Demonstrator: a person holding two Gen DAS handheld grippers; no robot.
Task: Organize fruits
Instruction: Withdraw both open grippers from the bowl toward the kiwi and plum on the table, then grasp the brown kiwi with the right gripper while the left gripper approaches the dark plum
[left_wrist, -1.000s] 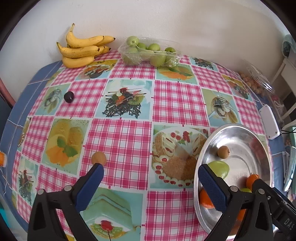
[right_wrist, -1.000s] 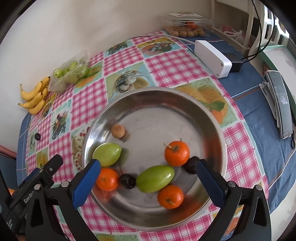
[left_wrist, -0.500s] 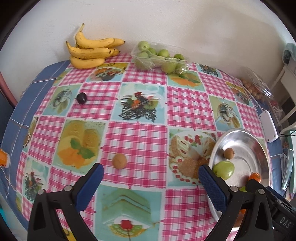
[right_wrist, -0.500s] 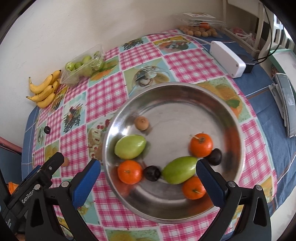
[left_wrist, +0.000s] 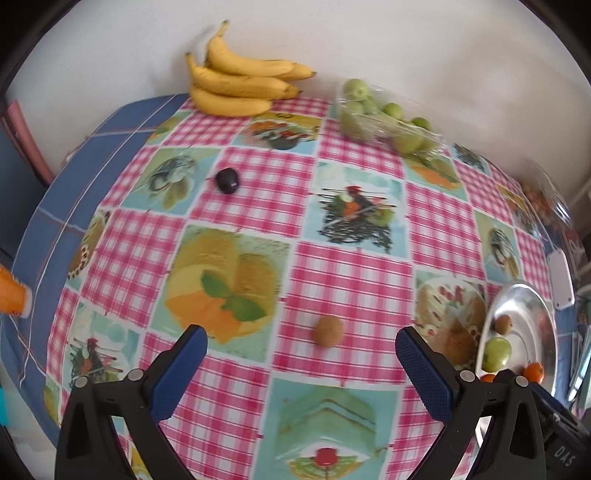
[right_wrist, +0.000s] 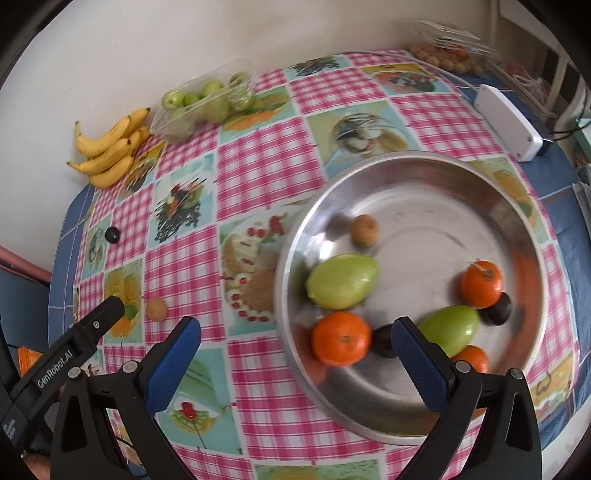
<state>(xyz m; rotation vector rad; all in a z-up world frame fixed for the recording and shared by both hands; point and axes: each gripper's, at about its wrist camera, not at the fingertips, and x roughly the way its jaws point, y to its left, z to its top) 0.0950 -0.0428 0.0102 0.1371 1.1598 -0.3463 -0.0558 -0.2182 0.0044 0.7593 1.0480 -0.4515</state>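
Left gripper (left_wrist: 301, 339) hangs w/ jaws spread wide & empty above the checked tablecloth (left_wrist: 354, 280), a small brown fruit (left_wrist: 328, 331) lying loose on the cloth btwn the blue pads at lower centre of the left view. Right gripper (right_wrist: 295, 328) is likewise splayed, grasping nothing, over the near rim of the steel bowl (right_wrist: 517, 206) filling the right half of its frame. Bowl holds 2 green mangoes, 3 oranges, 2 dark plums & another brown fruit; one dark plum (left_wrist: 227, 180) sits alone upper left, bananas (left_wrist: 240, 85) & a bag of green fruit (left_wrist: 384, 118) along the top by the wall.

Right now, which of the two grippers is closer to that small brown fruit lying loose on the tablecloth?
Left. The left gripper hangs open just short of the small brown fruit. The right gripper is off to the fruit's right, at the metal bowl.
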